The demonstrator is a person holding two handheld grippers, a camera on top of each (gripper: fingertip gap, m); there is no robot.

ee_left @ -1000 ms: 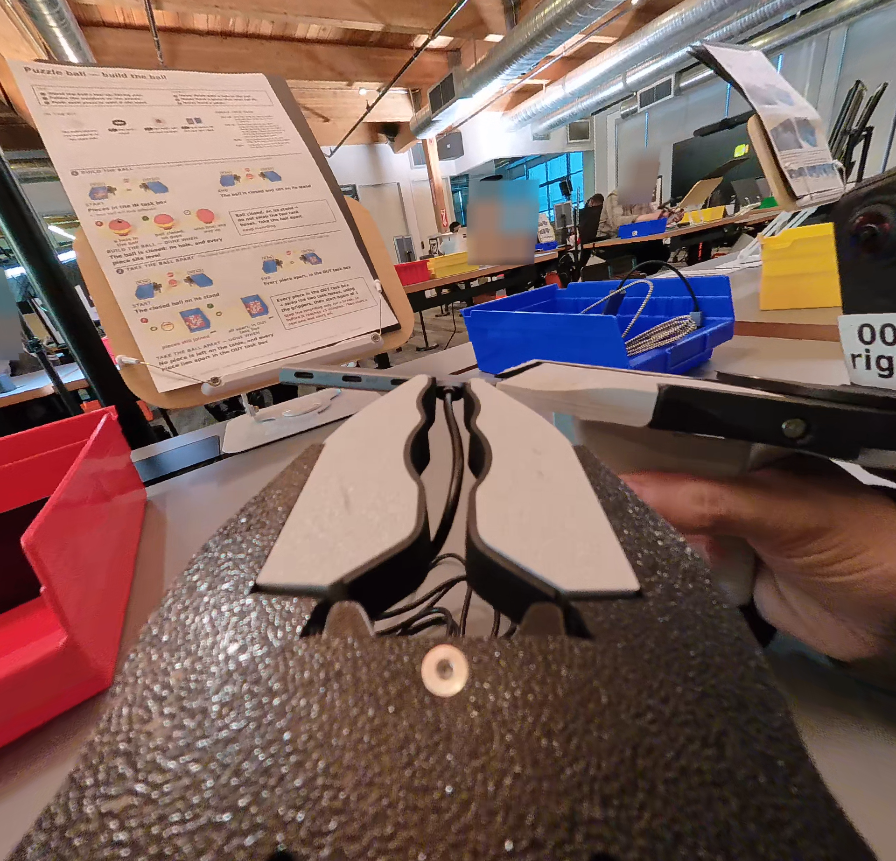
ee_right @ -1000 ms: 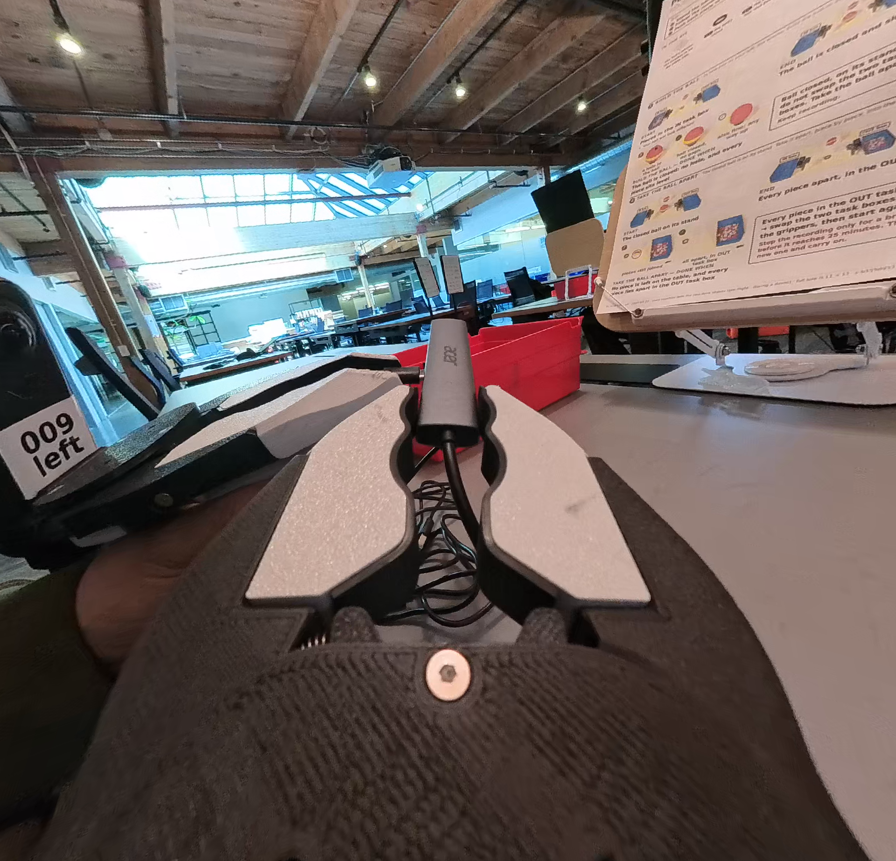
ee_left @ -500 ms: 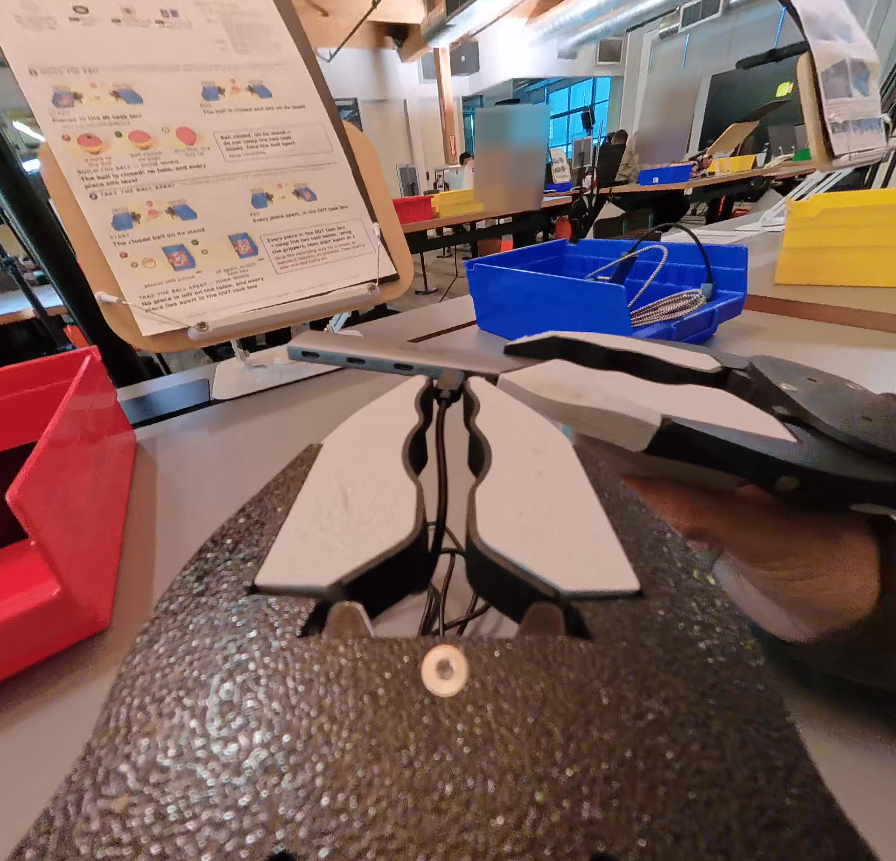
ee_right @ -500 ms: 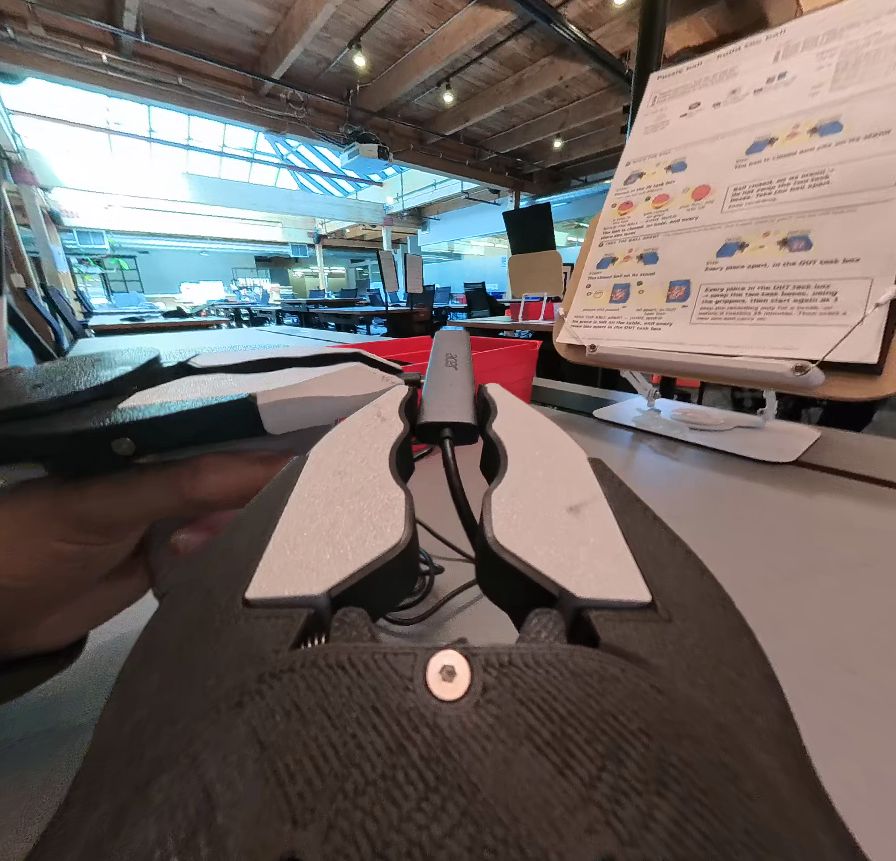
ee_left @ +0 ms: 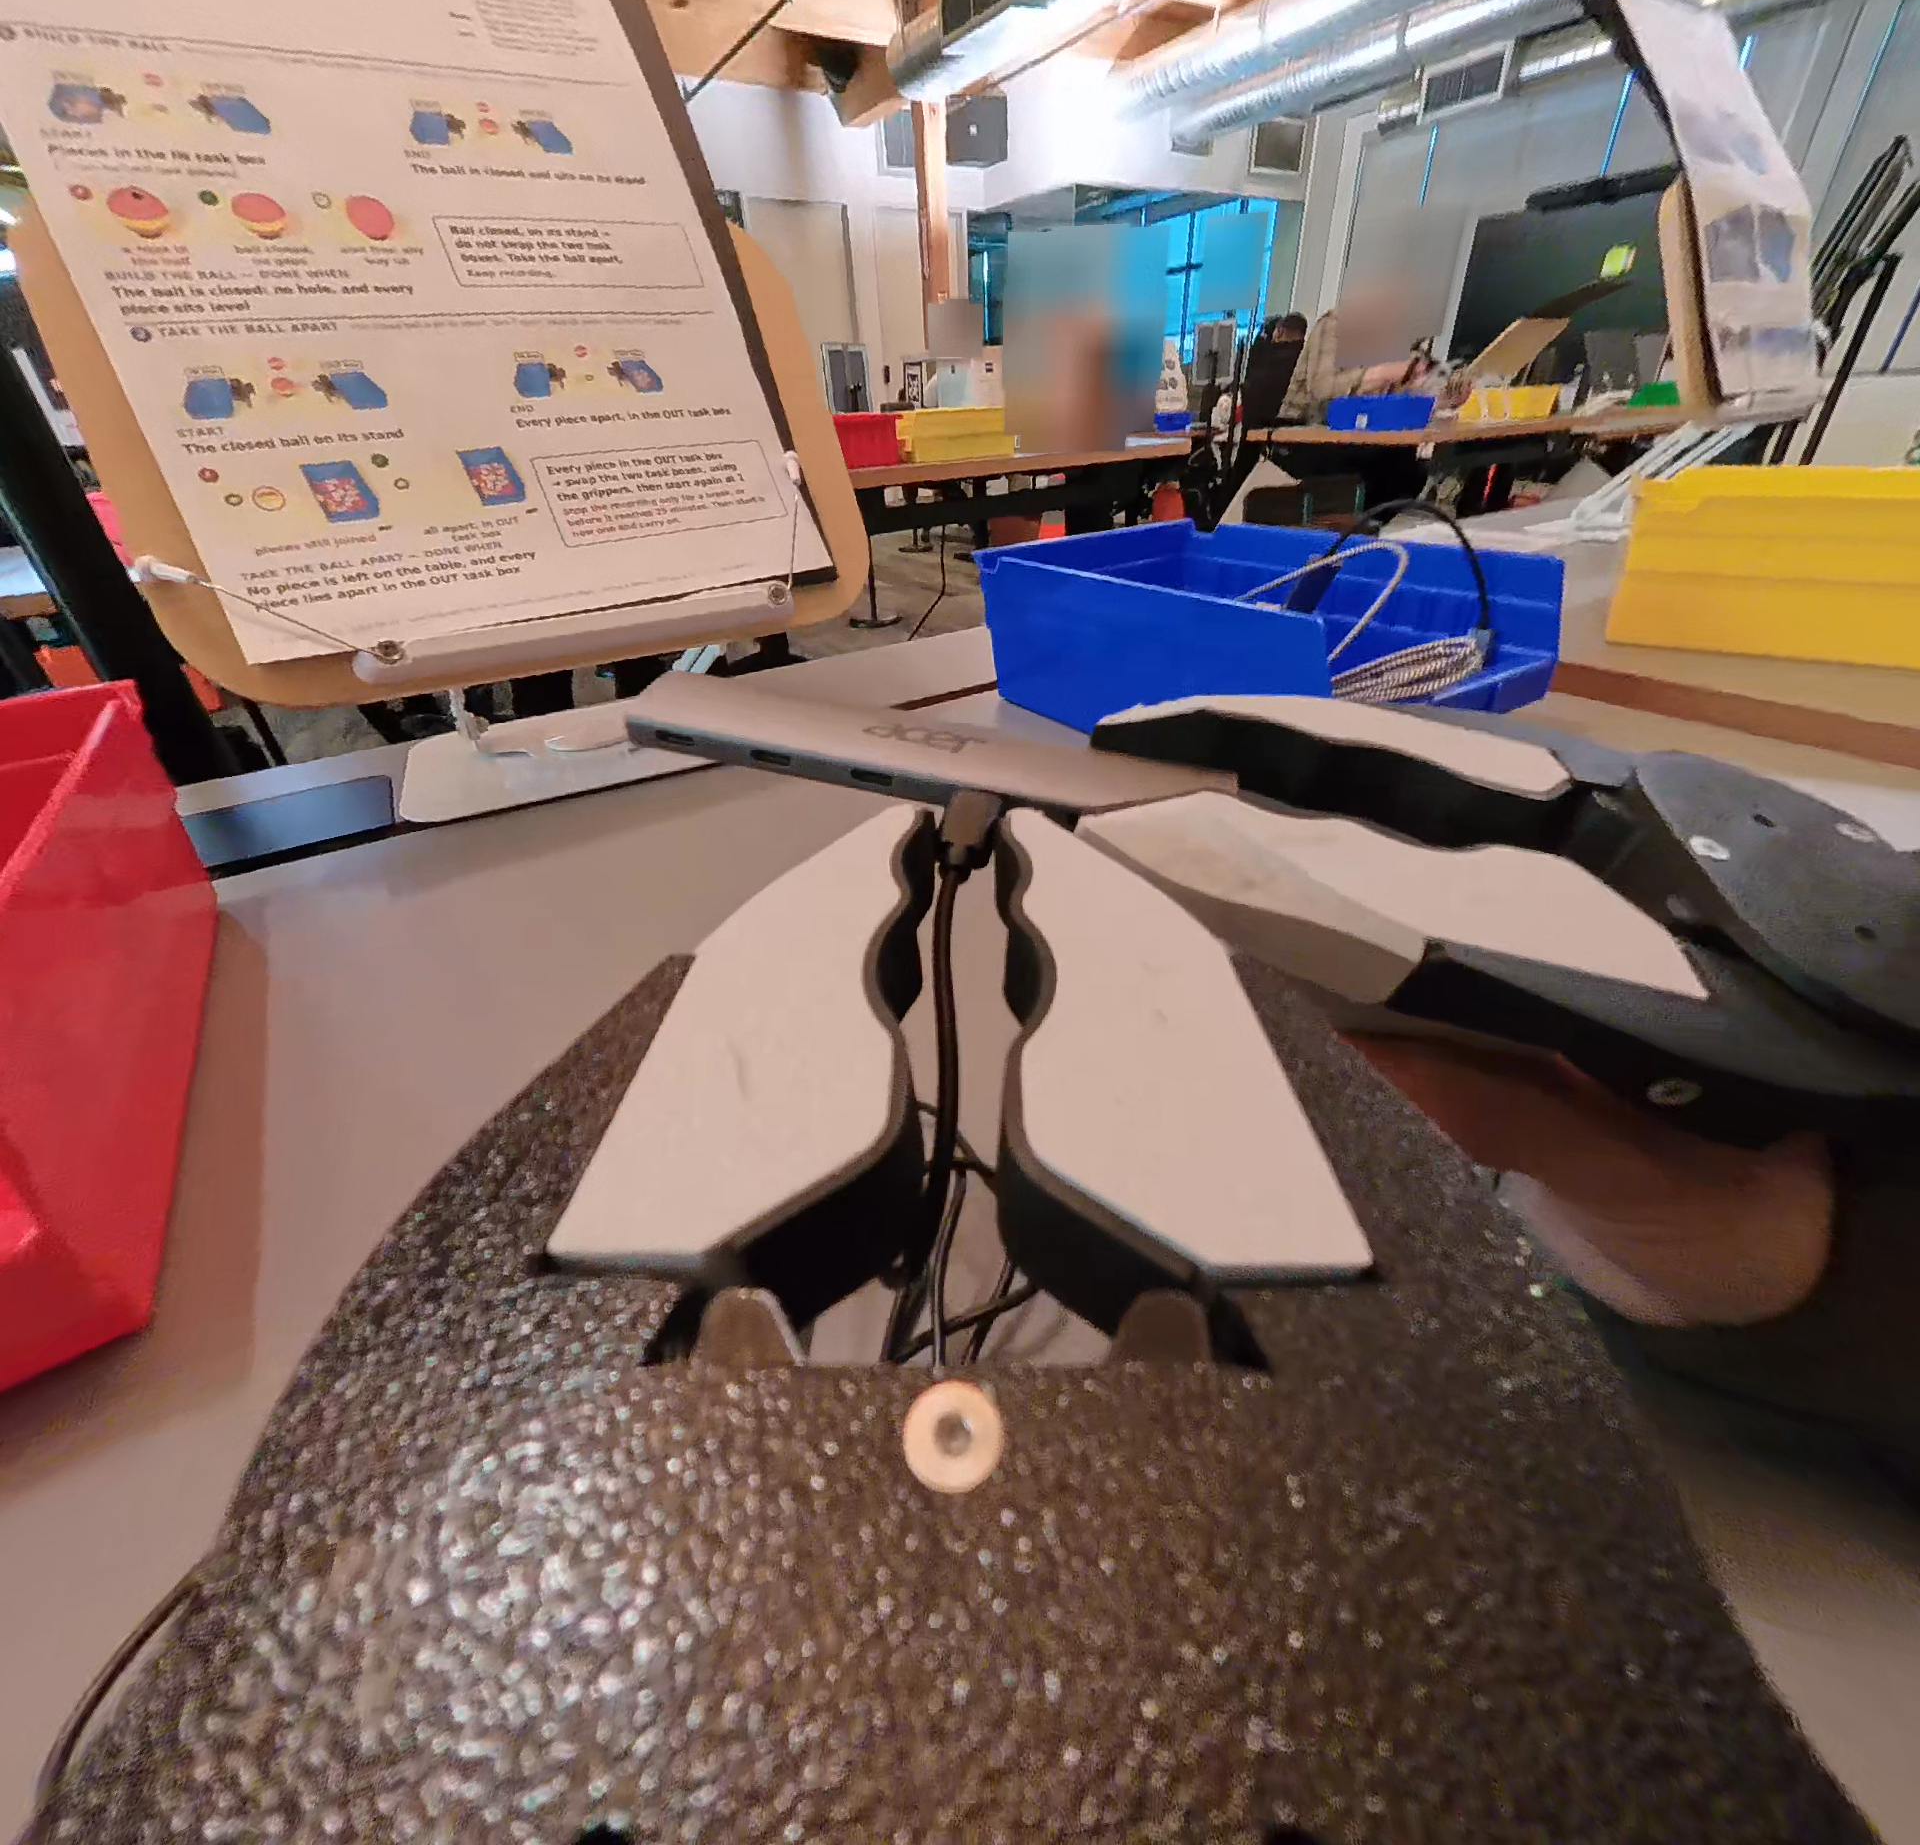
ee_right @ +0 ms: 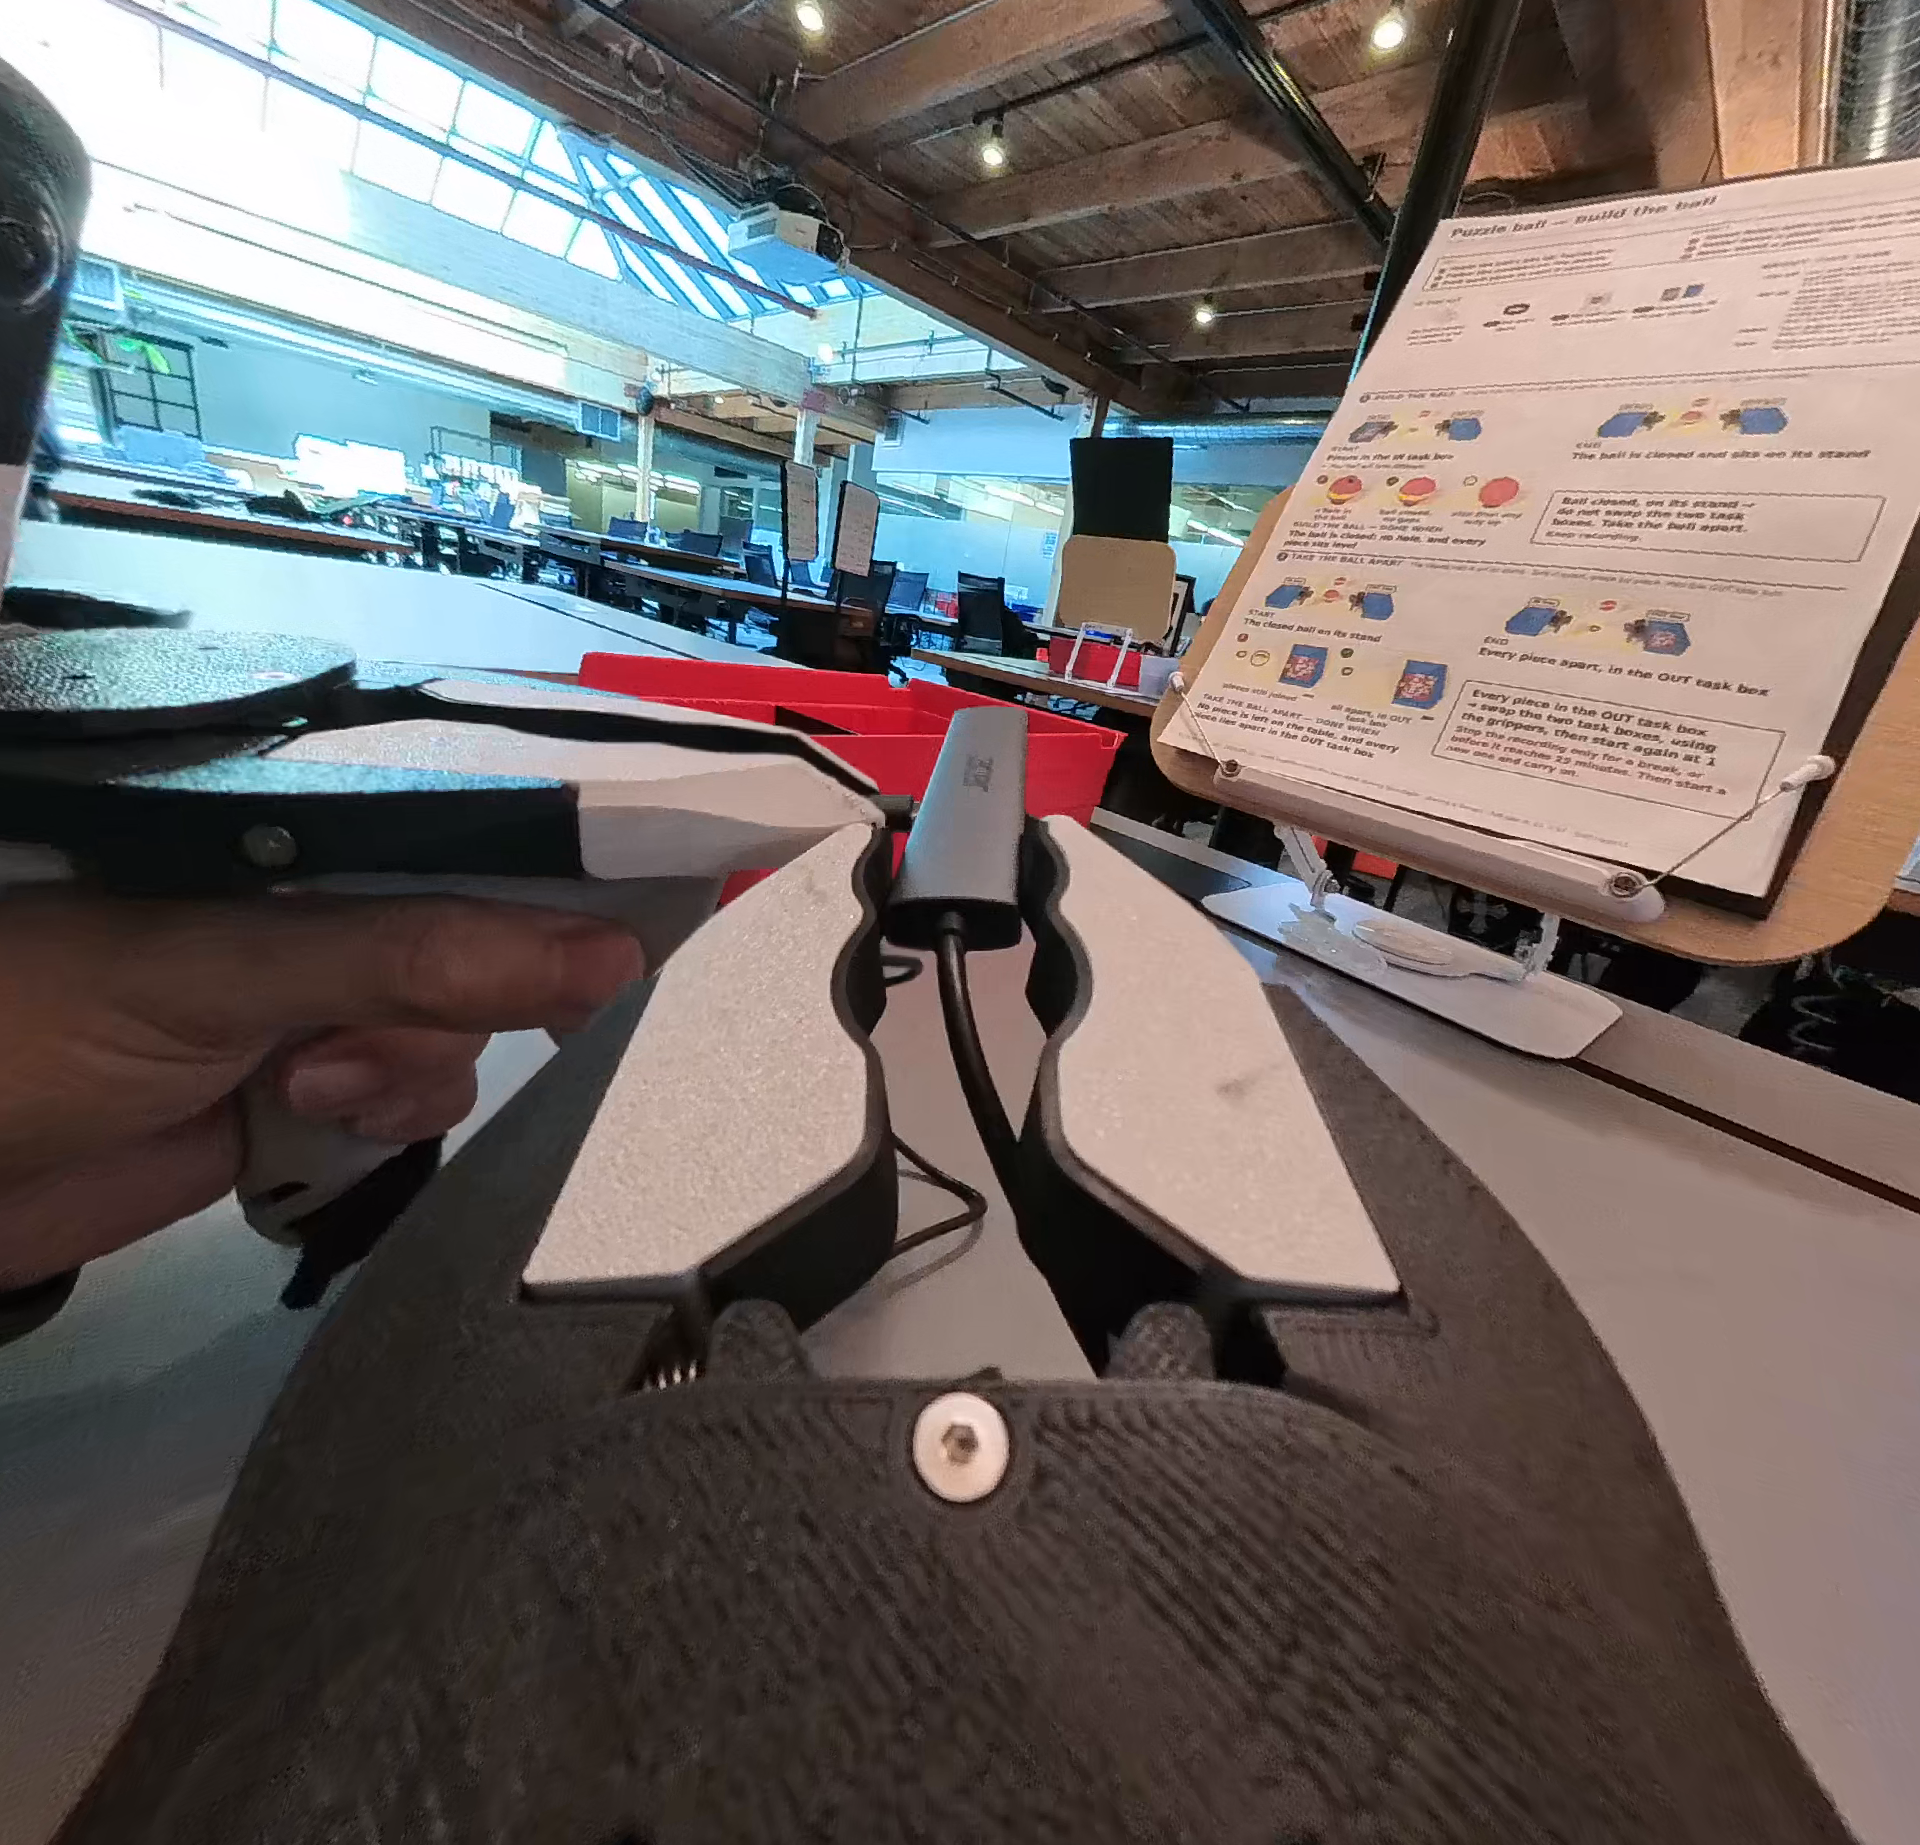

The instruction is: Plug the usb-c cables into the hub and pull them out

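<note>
A grey hub is held level above the table. My right gripper is shut on the hub's near end, where the hub's own black lead hangs down between the fingers. My left gripper is shut on the plug of a black USB-C cable, and the plug sits against the hub's side port. Three other ports show empty along that side. The right gripper comes in from the right in the left wrist view. The left gripper comes in from the left in the right wrist view.
A red bin stands at the left, also behind the hub. A blue bin with coiled cables and a yellow bin stand at the back right. An instruction sheet on a wooden stand stands behind the grey table. Left and right tips are no more than a few centimetres apart.
Both grippers have tipped and shifted together with the hub and cable, so the hub's top face now shows in the left wrist view. Both grips are unchanged.
</note>
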